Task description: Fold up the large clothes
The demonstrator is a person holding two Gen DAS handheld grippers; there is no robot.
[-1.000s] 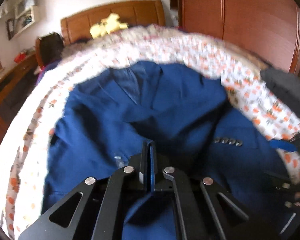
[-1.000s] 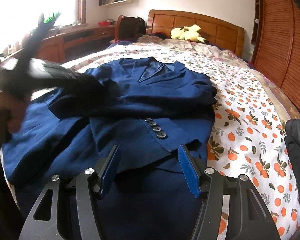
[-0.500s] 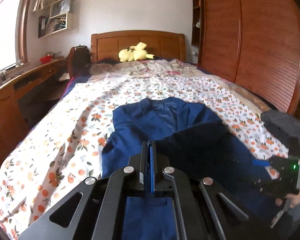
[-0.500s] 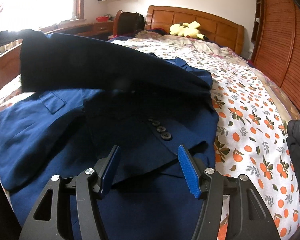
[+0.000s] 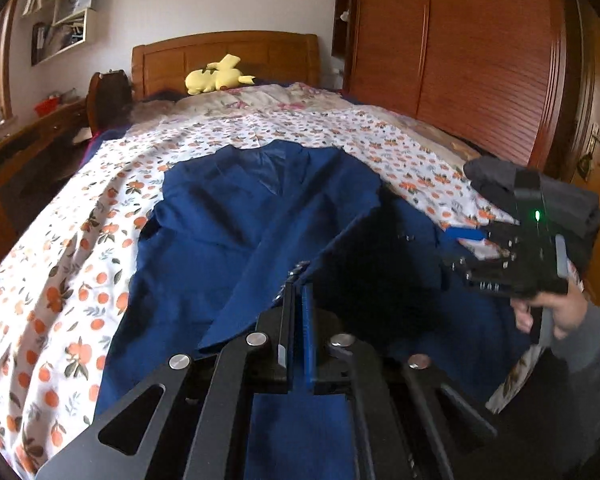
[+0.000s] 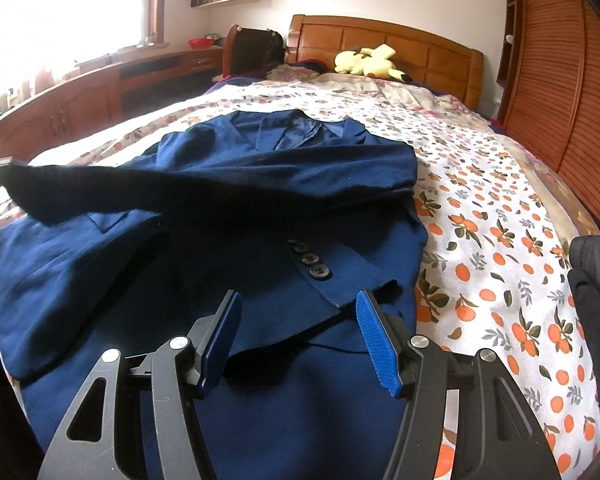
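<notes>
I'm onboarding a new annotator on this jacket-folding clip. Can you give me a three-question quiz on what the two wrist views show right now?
1. True or false: the right gripper has its pads pressed on the blue jacket.
2. Multiple choice: what lies by the headboard? A) a yellow plush toy B) a red cushion C) a stack of books
3. Fill in: the left gripper carries the jacket's ____ lifted off the bed.

Key:
1. False. Its jaws stand apart above the cloth, near the dark buttons.
2. A, the yellow plush toy.
3. Sleeve; it hangs stretched across the jacket, and the left jaws are just opening with cloth at their tips.
</notes>
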